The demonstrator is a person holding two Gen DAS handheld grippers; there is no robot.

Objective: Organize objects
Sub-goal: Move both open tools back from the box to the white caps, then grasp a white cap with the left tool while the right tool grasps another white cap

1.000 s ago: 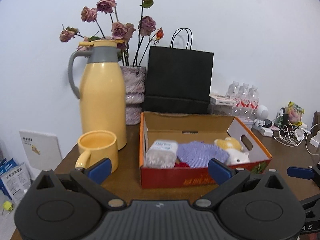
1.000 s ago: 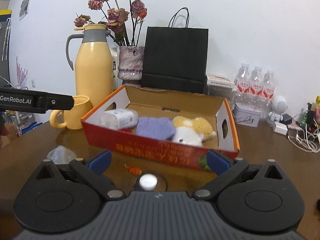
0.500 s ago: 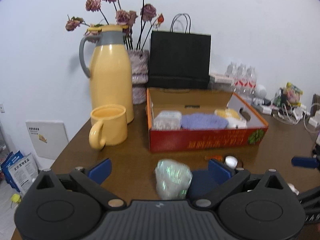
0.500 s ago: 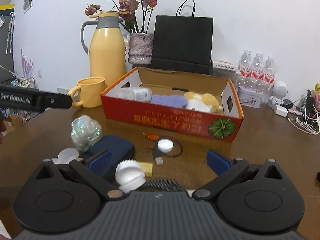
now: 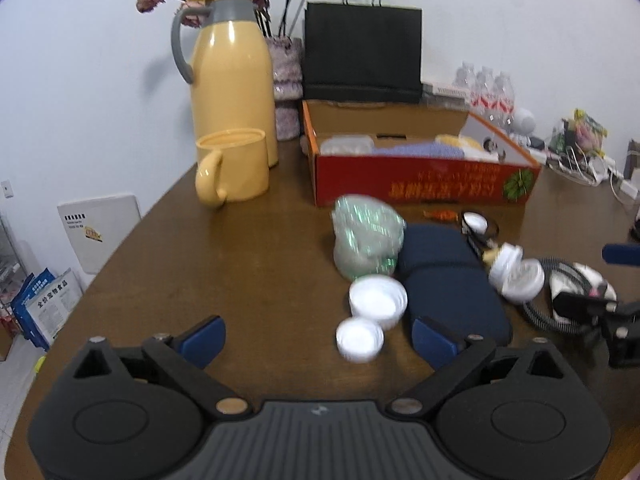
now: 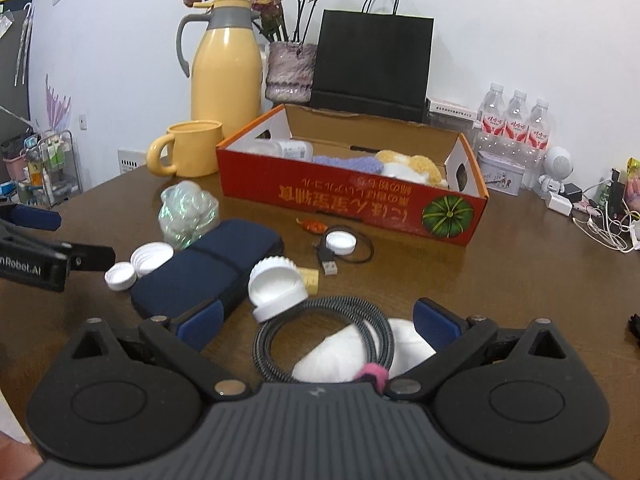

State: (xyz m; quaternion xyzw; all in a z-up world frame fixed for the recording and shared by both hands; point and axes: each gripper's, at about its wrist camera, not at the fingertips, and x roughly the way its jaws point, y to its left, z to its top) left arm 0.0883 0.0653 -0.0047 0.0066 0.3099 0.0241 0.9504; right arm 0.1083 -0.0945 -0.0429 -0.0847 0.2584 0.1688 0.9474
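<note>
Right now the loose clutter lies on the brown counter (image 5: 240, 264) in front of the red cardboard box (image 6: 360, 200): a navy zip case (image 6: 216, 268), a crumpled iridescent wrapper (image 6: 188, 212) touching the case at its 11 o'clock, two white caps (image 5: 372, 316) just beside the case at its 9 o'clock, and a white lid (image 6: 276, 286) tilted on its edge at the case's 3 o'clock. A coiled braided cable (image 6: 320, 332) lies over a white pouch (image 6: 340, 356) nearest the right gripper (image 6: 316, 320), whose jaws stand released with the coil between them, nothing pressed. The left gripper (image 5: 320, 334) has just been closing slightly yet is released too, the smaller cap between its fingers and unpinched. Inside the box lie a clear container, a purple cloth and a yellow-white plush. At the box's 9 o'clock stand a yellow mug (image 5: 236, 170) and yellow thermos (image 5: 232, 76).
</note>
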